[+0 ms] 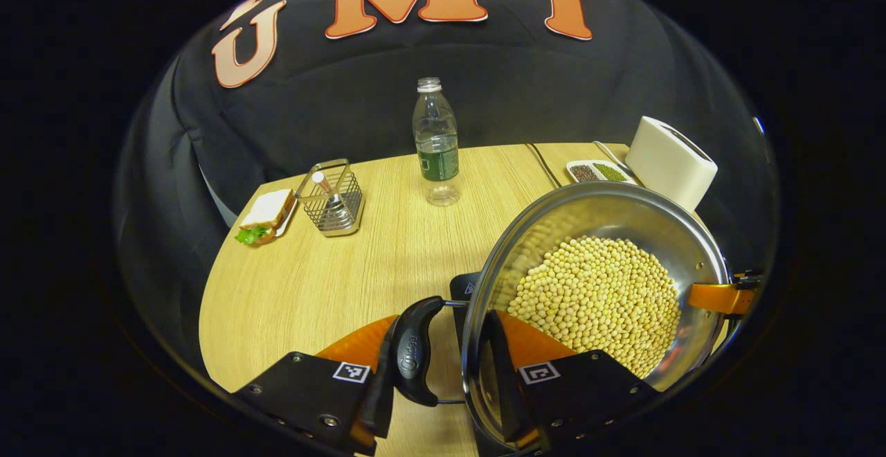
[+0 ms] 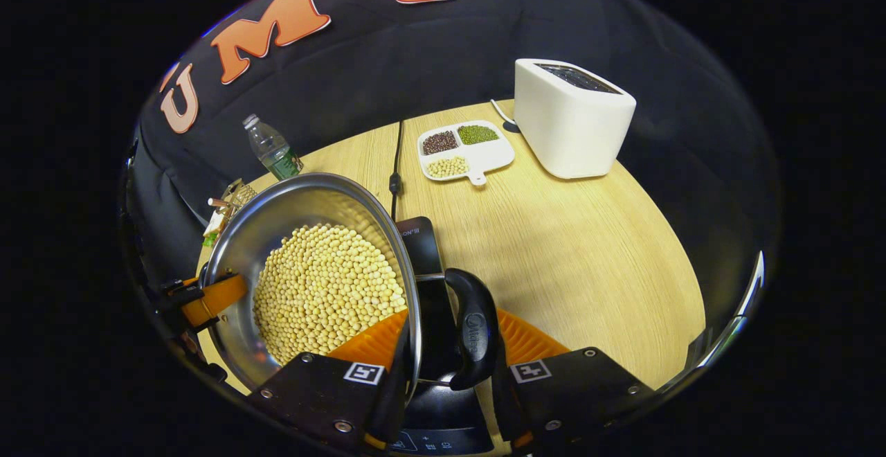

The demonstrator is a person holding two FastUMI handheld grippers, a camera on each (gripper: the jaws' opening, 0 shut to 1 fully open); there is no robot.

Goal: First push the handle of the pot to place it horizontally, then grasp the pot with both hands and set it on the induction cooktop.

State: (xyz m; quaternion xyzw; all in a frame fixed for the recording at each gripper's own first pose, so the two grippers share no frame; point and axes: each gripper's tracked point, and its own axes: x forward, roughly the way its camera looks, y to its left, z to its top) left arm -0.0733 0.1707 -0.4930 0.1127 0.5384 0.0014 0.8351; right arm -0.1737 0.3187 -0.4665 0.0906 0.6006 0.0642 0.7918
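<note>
Over the cooktop (image 2: pixel 443 401), both grippers' fingers (image 1: pixel 377 391) (image 2: pixel 502 401) clamp the pot (image 1: pixel 595 214) at its side handles.

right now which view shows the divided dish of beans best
The right gripper view: the divided dish lies whole beside the toaster, all three filled compartments and its small tab visible. In the left gripper view the dish sits small behind the pot rim, partly hidden by it.

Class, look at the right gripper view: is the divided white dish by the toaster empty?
No. The divided dish beside the toaster holds dark, green and pale beans, each kind in its own compartment.
</note>
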